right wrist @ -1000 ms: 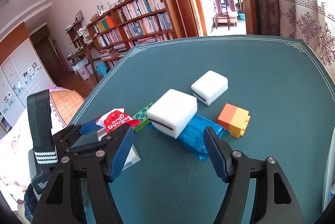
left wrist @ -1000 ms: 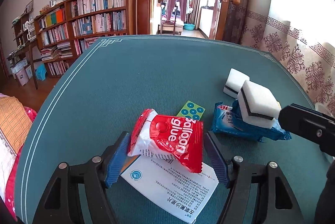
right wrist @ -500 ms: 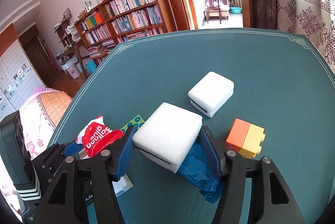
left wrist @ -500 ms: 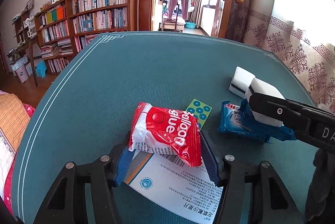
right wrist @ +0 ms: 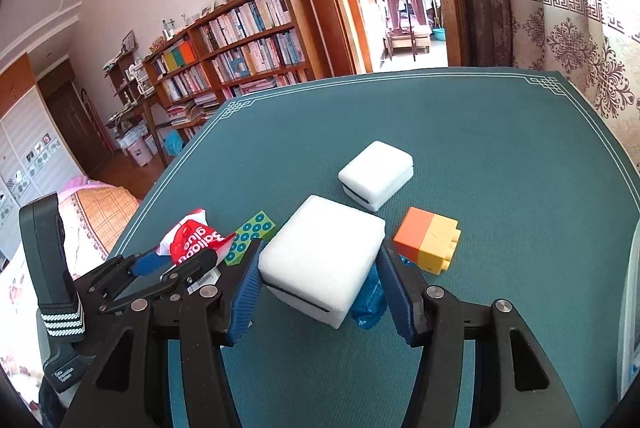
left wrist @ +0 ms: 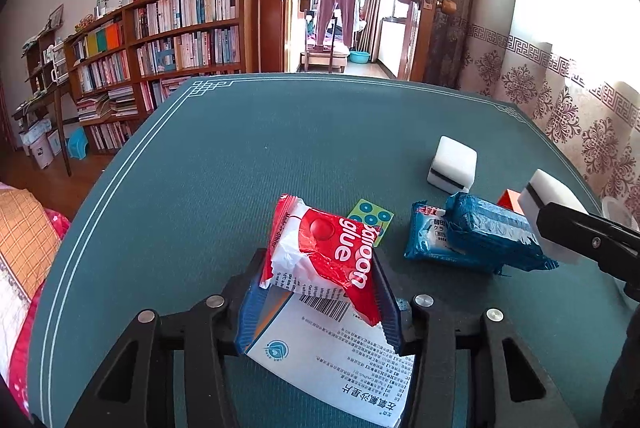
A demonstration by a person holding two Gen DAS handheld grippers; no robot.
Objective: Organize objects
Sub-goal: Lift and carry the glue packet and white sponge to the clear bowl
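Note:
My left gripper point(left wrist: 320, 292) is shut on a red and white "balloon glue" packet point(left wrist: 324, 252), held just above a white printed leaflet point(left wrist: 340, 360). My right gripper point(right wrist: 320, 284) is shut on a white sponge block point(right wrist: 324, 256), which sits over blue wipe packets point(left wrist: 468, 236). The same sponge shows at the right edge of the left wrist view point(left wrist: 548, 200). A second white sponge point(right wrist: 376, 174) lies farther back. An orange and yellow toy brick point(right wrist: 428, 240) lies right of the right gripper. A green dotted card point(left wrist: 370, 218) lies behind the packet.
All this lies on a dark teal table mat point(left wrist: 240, 164) with a white border line. A bookshelf point(left wrist: 168, 48) and an open doorway point(left wrist: 340, 8) stand beyond the far edge. A patterned curtain point(left wrist: 560, 100) hangs at the right.
Both grippers went from open to shut: the left closed on the balloon glue packet, the right closed on the near white sponge. The left view has risen slightly.

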